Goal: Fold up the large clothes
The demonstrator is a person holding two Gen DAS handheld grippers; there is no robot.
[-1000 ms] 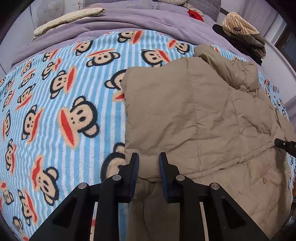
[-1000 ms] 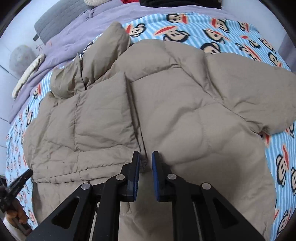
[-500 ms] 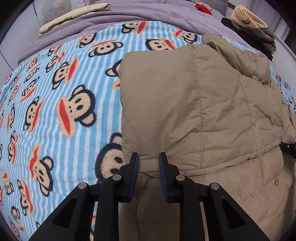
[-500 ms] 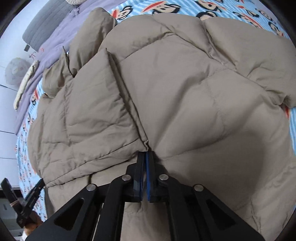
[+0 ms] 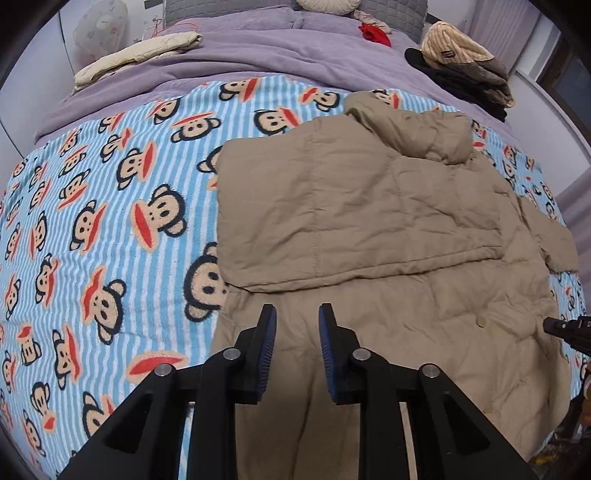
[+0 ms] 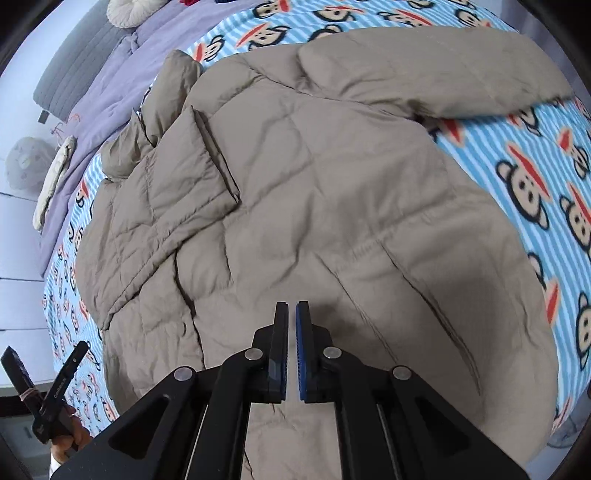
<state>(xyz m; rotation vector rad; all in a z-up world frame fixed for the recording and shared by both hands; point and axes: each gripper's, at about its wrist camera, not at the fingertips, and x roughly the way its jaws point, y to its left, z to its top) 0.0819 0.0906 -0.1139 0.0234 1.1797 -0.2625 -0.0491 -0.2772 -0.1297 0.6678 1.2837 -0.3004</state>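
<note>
A beige puffer jacket (image 5: 369,221) lies flat on the monkey-print blanket (image 5: 110,221). One sleeve (image 5: 332,206) is folded across its body, and its cuff (image 6: 218,166) rests near the middle. The other sleeve (image 6: 443,74) stretches out sideways on the blanket. My left gripper (image 5: 296,317) hovers over the jacket's lower hem; its jaws are opening with nothing between them. My right gripper (image 6: 291,308) hangs above the jacket's lower body, shut and holding nothing. Its tip (image 5: 565,328) shows at the right edge of the left wrist view. The left gripper (image 6: 44,384) appears at lower left in the right wrist view, held by a hand.
A purple quilt (image 5: 258,48) covers the head of the bed. On it lie a folded cream cloth (image 5: 136,59), a small red item (image 5: 375,33) and a stack of folded clothes (image 5: 461,62) at the back right. A grey headboard (image 6: 70,77) stands behind.
The left gripper let go of the folded sleeve's edge, opened and pulled back upward. The right gripper closed, then drew back from the cuff, which stays on the jacket.
</note>
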